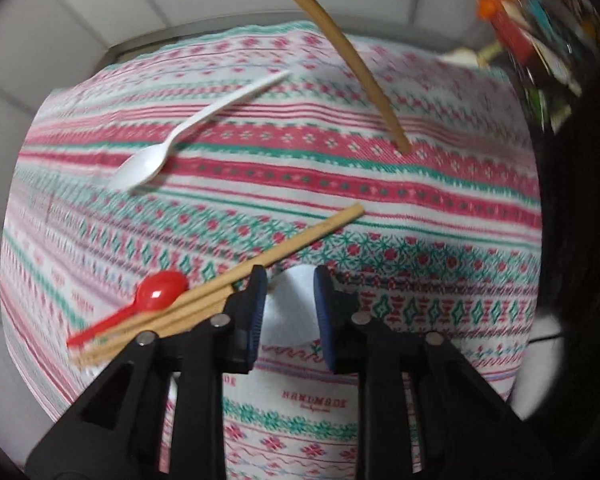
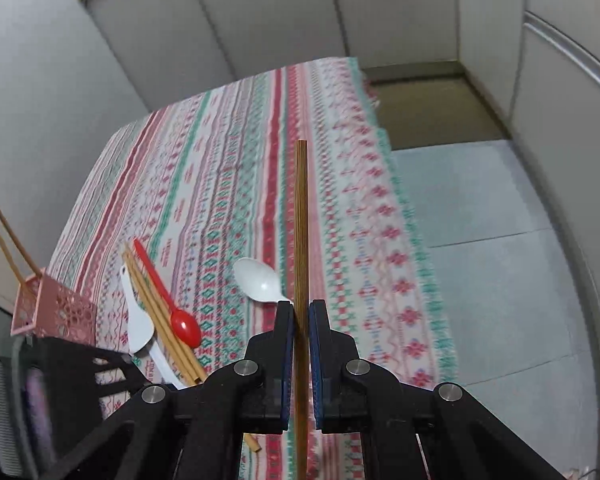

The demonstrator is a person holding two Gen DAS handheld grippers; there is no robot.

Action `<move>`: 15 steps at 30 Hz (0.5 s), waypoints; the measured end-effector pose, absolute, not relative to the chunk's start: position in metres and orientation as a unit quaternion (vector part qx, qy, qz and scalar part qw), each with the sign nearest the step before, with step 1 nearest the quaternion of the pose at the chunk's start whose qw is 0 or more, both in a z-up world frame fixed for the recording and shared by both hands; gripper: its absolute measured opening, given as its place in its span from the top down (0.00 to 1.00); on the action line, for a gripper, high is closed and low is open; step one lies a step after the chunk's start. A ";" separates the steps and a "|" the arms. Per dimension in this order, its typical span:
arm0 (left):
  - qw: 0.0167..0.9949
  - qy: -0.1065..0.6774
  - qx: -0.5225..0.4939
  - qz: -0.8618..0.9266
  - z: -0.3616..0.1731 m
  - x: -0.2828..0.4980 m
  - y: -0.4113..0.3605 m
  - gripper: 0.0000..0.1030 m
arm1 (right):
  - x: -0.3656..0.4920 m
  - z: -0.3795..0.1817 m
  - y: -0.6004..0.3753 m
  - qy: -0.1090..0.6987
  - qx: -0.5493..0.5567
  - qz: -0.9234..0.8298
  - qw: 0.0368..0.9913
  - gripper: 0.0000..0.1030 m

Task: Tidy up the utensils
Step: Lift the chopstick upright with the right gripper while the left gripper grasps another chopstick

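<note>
Chopstick (image 2: 301, 216) sits pinched upright between my right gripper (image 2: 301, 318) pads, lifted clear of the cloth (image 2: 228, 168) so I can carry it left to the pink basket (image 2: 56, 312), where two sticks already stand. My left gripper (image 1: 290, 304) hangs partly open and empty above a white scoop (image 1: 288, 312), beside the loose chopsticks (image 1: 236, 276), red spoon (image 1: 160, 292) and white spoon (image 1: 148, 164). The cloth's right edge drops to floor; the far side is open.

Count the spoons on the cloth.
2. A white spoon lies alone on the cloth; a red spoon lies against the chopsticks. A white piece under those may be a third.
</note>
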State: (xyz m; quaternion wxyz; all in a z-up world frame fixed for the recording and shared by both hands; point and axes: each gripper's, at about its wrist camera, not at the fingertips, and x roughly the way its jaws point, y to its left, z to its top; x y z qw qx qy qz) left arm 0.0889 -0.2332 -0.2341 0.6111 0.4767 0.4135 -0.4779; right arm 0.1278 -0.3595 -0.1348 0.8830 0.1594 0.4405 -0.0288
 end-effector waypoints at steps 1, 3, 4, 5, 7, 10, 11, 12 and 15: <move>0.604 0.411 0.484 -0.482 -0.236 0.090 -0.235 0.75 | 0.125 -0.133 -0.364 0.437 0.163 -0.032 0.884 0.94; 0.588 0.410 0.498 -0.488 -0.238 0.090 -0.240 0.75 | 0.120 -0.129 -0.371 0.430 0.170 -0.036 0.886 0.94; 0.578 0.409 0.506 -0.493 -0.239 0.091 -0.244 0.75 | 0.117 -0.128 -0.374 0.428 0.173 -0.038 0.887 0.94; 0.573 0.409 0.509 -0.495 -0.239 0.092 -0.247 0.75 | 0.115 -0.126 -0.378 0.424 0.178 -0.040 0.887 0.94; 0.566 0.417 0.512 -0.493 -0.239 0.100 -0.254 0.77 | 0.112 -0.124 -0.383 0.419 0.184 -0.045 0.888 0.94; 0.563 0.424 0.513 -0.490 -0.238 0.110 -0.263 0.82 | 0.110 -0.123 -0.388 0.416 0.189 -0.050 0.888 0.94; 0.563 0.427 0.512 -0.489 -0.238 0.113 -0.265 0.84 | 0.109 -0.123 -0.389 0.415 0.190 -0.050 0.888 0.94; 0.562 0.429 0.511 -0.489 -0.237 0.117 -0.269 0.84 | 0.109 -0.122 -0.389 0.414 0.191 -0.051 0.889 0.94; 0.557 0.421 0.525 -0.487 -0.238 0.119 -0.276 0.84 | 0.108 -0.123 -0.390 0.414 0.193 -0.051 0.888 0.94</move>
